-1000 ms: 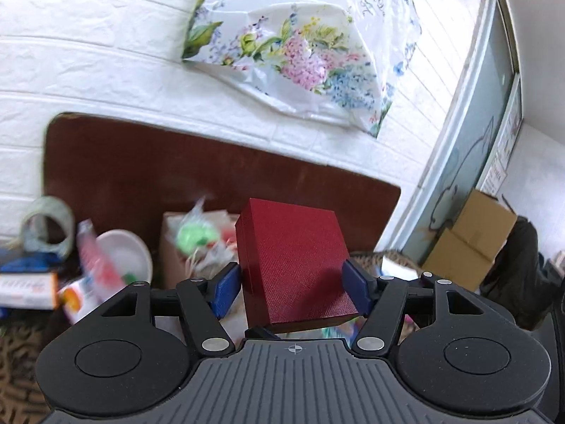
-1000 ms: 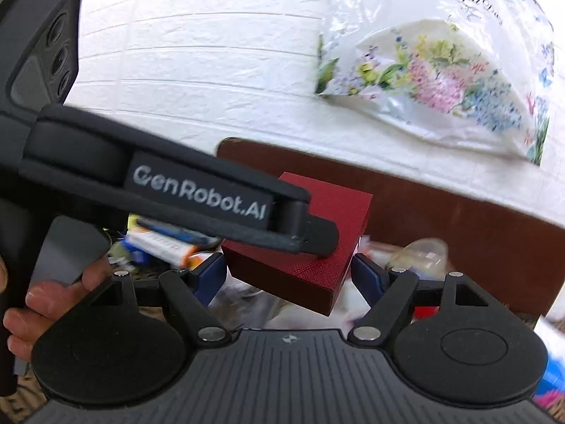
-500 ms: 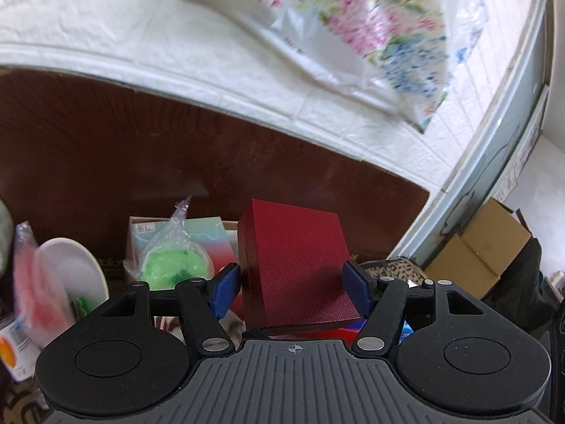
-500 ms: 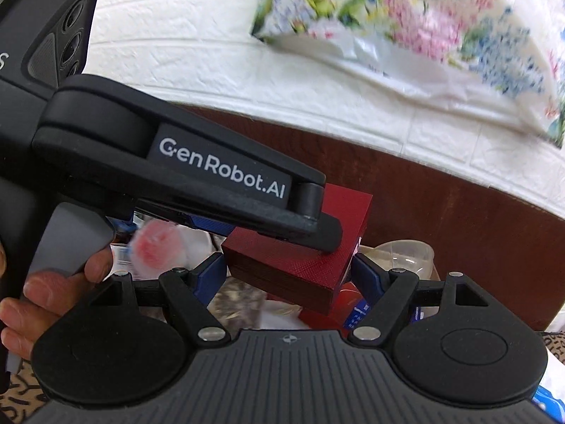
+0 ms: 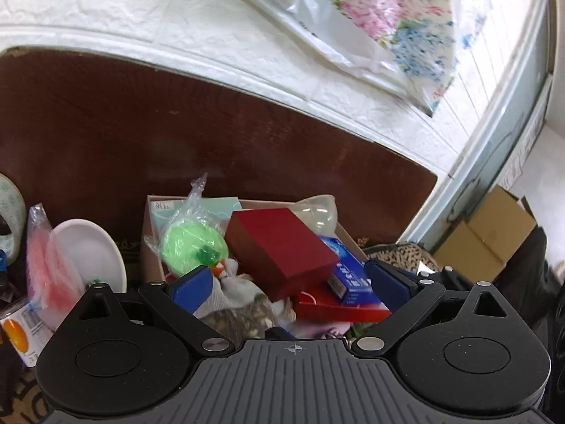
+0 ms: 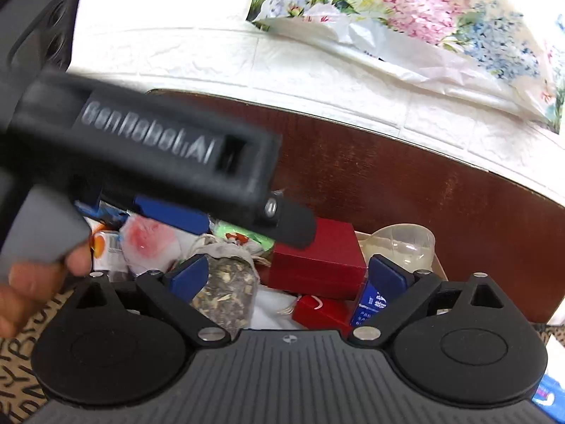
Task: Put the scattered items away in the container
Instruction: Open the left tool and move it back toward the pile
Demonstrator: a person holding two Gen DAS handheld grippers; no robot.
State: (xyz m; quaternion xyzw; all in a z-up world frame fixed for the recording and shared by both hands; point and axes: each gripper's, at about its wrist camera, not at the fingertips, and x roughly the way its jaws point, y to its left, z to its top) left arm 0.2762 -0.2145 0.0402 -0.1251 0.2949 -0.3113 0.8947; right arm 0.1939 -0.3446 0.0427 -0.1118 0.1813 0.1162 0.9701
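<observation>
We see the left hand-held gripper (image 5: 289,284) with its jaws spread wide; they have just been opening, and the blue pads touch nothing. The red box (image 5: 280,252) lies tilted inside the cardboard container (image 5: 150,219), resting on a blue carton (image 5: 348,274) and a flat red packet (image 5: 339,309), beside a bagged green item (image 5: 192,247). The right hand-held gripper (image 6: 287,275) is likewise spread, having just opened, with the red box (image 6: 317,265) lying free beyond its pads. A mesh sachet (image 6: 227,293) sits near its left pad.
</observation>
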